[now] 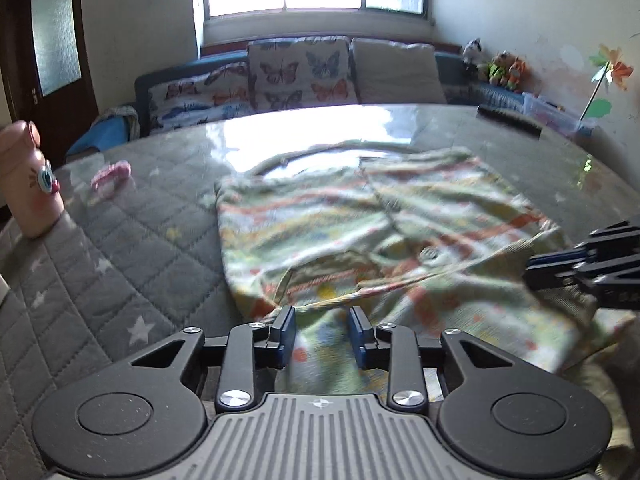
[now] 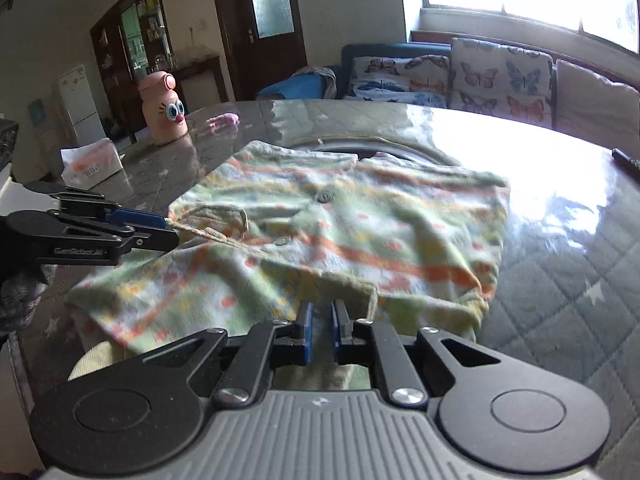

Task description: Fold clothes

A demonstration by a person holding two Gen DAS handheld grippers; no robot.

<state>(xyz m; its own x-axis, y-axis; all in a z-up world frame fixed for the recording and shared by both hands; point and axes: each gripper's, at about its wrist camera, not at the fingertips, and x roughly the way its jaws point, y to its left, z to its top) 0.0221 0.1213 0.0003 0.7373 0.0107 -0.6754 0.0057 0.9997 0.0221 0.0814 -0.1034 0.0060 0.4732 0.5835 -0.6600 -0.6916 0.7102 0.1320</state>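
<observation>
You have the shirt (image 2: 340, 216) spread on the tabletop (image 1: 132, 240), its body lying flat toward the middle and its near part hanging off the near edge, where both grippers have it. The left gripper (image 1: 322, 330) has its jaws set narrow with cloth running between them, and from the right camera it looks to be pinching a trimmed edge near the placket; whether the pads (image 1: 289, 334) truly bite the cloth you cannot tell from the left camera, since a gap shows. The right gripper (image 2: 320, 324) has its jaws nearly together on a thick folded hem or cuff, so it appears to be holding that piece. My reading is that you are lifting the near portion to carry it over the body. To do that well, keep both grips level with each other, raise them together so the cloth stays taut between them without stretching, and bring it toward the far edge in one even sweep, laying the held edge parallel to the far edge of the shirt. The shirt's long axis appears to run from the near edge toward the far edge, button line (image 2: 323, 197) along it; which end is the collar is too blurred to say. The pink bottle (image 2: 164, 110) stands well apart at the left edge.
</observation>
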